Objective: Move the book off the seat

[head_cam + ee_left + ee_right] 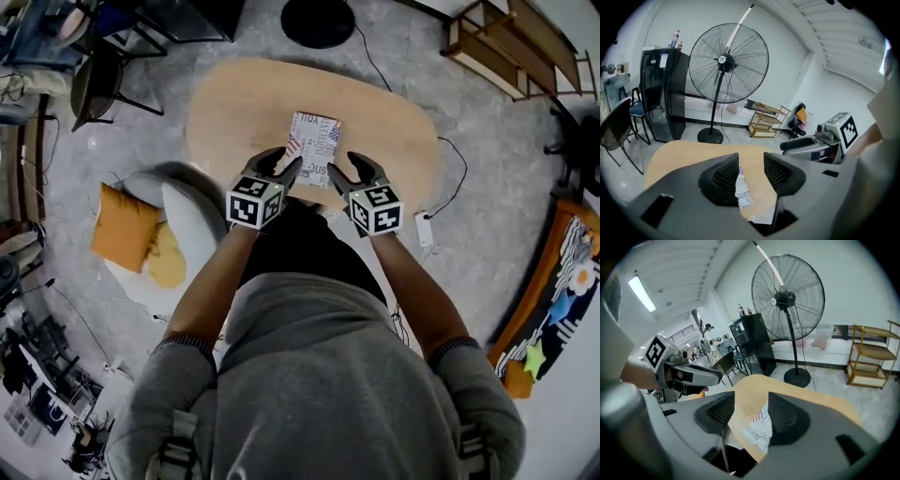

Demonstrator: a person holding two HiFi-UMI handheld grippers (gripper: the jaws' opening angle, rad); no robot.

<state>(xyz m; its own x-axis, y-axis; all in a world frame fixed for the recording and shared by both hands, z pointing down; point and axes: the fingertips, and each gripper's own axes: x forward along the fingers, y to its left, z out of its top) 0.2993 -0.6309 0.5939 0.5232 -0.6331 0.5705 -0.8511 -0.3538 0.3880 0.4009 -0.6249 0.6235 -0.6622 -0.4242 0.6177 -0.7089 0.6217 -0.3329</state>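
Observation:
The book (312,148), its white cover printed with flags and lettering, lies flat on the oval wooden table (225,112). Both grippers hang above its near end without touching it. My left gripper (284,164) is open; in the left gripper view its jaws (751,171) stand apart and show a strip of the book (743,192) far below. My right gripper (352,169) is open too, and the book (757,427) shows through the gap of its jaws (751,413). Neither gripper holds anything.
A white seat (187,225) with an orange cushion (122,225) stands left of me. A big standing fan (729,63) and a black fridge (663,93) are beyond the table, a wooden shelf (506,47) at far right, a black chair (98,84) at far left.

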